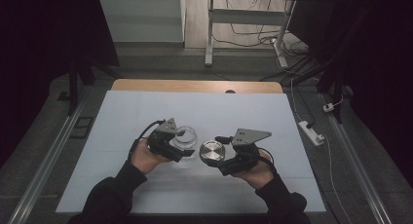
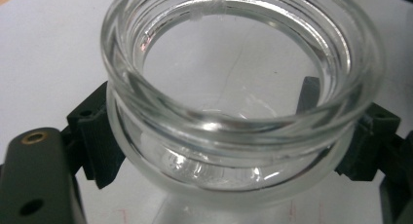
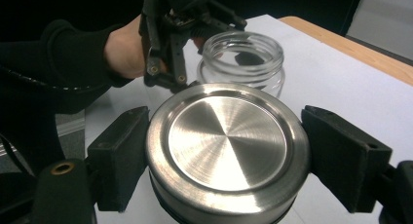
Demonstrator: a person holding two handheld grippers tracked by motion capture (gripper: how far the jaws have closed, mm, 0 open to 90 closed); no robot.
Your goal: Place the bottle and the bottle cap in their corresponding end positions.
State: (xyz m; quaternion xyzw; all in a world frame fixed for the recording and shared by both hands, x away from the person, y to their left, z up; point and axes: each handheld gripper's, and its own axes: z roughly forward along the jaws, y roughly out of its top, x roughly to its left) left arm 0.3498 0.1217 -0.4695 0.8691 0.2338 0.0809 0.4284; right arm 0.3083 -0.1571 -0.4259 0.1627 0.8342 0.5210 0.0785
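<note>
Where the white mat (image 1: 146,112) covers the wooden table (image 1: 195,85), there are two task objects and two grippers: one clear round glass jar (image 1: 185,137) with an open mouth, and one round brushed-steel lid (image 1: 212,152).

The left gripper (image 1: 176,147) is clamped on the jar's neck, one black jaw pressed against each side just under the thick rim. The right gripper (image 1: 221,158) is clamped on the lid, a black pad tight against each side of its edge. Jar and lid sit just beside each other near the middle of the mat, apart.

The high view alone shows both hands with their dark sleeves. The left gripper view (image 2: 234,131) shows the jar's (image 2: 234,151) ridged neck close up. The right gripper view (image 3: 229,156) shows concentric brush marks on the lid (image 3: 226,136), with the jar (image 3: 243,63) and left gripper (image 3: 170,39) behind it.
</note>
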